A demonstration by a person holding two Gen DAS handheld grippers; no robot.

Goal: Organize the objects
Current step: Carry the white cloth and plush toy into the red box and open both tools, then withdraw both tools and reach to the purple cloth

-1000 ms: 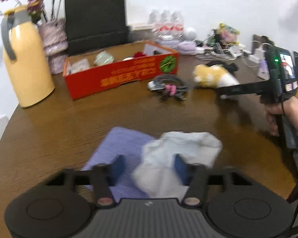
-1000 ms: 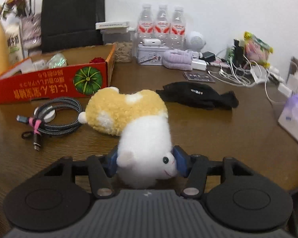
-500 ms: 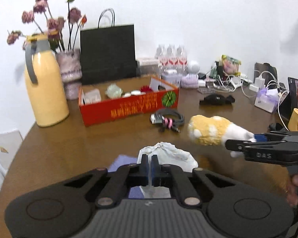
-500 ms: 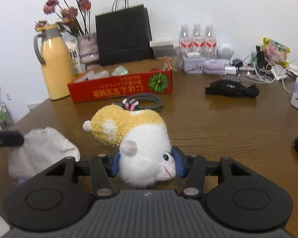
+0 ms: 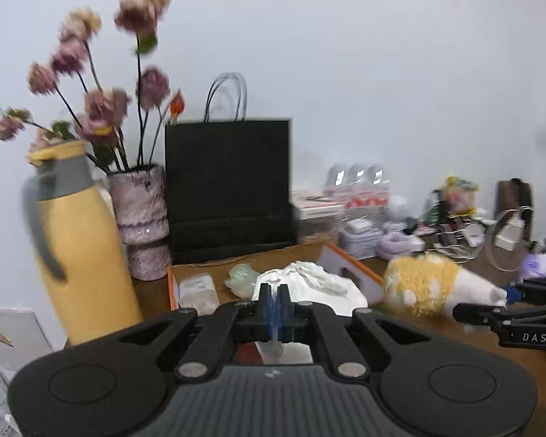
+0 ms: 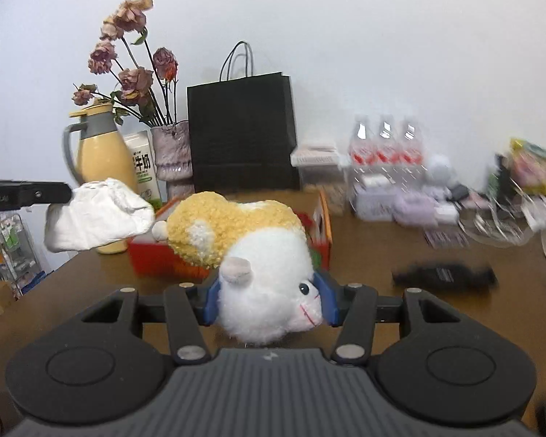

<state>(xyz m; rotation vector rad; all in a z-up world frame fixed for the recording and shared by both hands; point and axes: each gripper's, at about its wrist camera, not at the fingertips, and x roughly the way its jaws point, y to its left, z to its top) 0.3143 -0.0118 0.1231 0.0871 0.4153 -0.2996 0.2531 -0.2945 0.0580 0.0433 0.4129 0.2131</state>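
The plush (image 6: 251,251), soft and light, is pinched at its white head by the right gripper (image 6: 269,300), in the air before the red box (image 6: 163,258). The left gripper (image 5: 273,300), jaws fully closed, holds a limp white cloth (image 5: 309,286) by a thin fold above that box near the table's back edge. Both should squash easily, so a fuller bunch would likely hold better.

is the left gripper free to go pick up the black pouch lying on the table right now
Probably not. The left gripper is shut on the white cloth, so it would have to drop that first. The black pouch also lies on the far side of the right gripper, which holds the plush toy.
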